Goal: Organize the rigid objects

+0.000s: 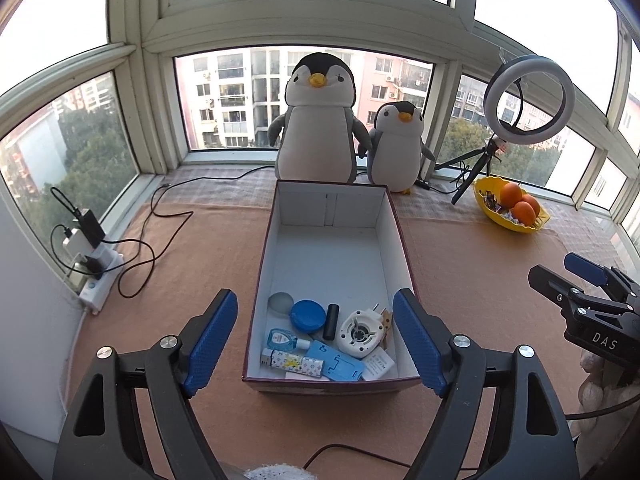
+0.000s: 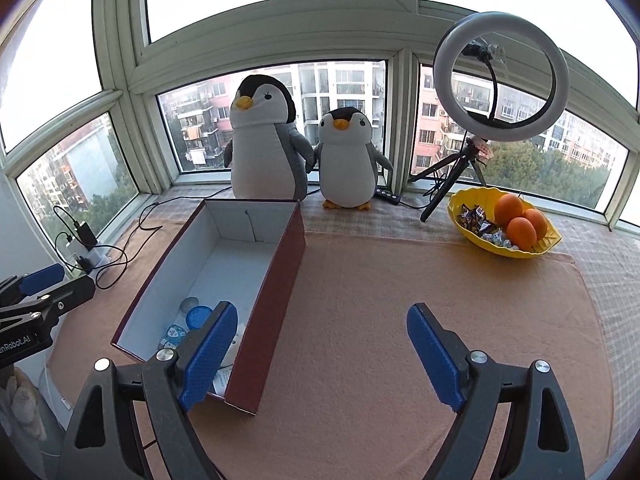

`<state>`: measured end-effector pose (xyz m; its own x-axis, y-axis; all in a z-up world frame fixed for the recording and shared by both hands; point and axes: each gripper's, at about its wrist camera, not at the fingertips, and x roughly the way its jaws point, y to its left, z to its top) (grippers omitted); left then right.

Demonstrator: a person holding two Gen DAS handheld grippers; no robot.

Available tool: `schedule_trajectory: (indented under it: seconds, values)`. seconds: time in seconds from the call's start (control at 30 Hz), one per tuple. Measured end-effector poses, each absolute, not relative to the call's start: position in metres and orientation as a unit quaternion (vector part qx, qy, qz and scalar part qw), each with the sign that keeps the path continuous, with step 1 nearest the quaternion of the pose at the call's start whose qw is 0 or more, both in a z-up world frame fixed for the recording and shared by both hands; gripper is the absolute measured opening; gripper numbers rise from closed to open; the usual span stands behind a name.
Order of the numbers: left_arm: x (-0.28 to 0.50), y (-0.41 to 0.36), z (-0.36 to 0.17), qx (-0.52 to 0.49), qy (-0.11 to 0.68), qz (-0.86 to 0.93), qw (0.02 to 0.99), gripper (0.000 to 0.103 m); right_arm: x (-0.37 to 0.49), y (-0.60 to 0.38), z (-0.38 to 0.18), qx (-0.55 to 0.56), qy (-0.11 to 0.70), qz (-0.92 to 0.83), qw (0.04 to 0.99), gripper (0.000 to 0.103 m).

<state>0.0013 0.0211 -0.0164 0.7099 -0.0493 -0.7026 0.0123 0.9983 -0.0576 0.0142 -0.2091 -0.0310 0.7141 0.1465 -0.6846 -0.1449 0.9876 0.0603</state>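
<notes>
A long open box (image 1: 276,216), white inside and dark red outside (image 2: 272,292), lies on the pink mat. At its near end lie several small items: a blue round case (image 1: 307,316), a black cylinder (image 1: 332,320), a white round plug-in device (image 1: 358,334), a small bottle (image 1: 282,338), a patterned tube (image 1: 292,362) and a blue holder (image 1: 340,366). My left gripper (image 1: 315,296) hangs open above the box's near end, holding nothing. The right gripper (image 2: 320,308) is open and bare over the mat just right of the box.
Two plush penguins (image 1: 316,120) stand behind the box by the window. A ring light on a tripod (image 2: 500,76) and a yellow bowl of oranges (image 2: 472,236) sit at the back right. A power strip with cables (image 1: 96,276) lies at the left.
</notes>
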Motion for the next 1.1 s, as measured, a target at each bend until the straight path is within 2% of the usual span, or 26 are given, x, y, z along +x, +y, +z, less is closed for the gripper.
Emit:
schedule_trajectory:
  seconds: [1.1]
  values:
    - [0.0011,0.0143,-0.0150,-0.004,0.377,-0.018,0.926,0.080,0.0154,-0.2131,-0.0380,0.003,0.379,0.078,0.922,0.084]
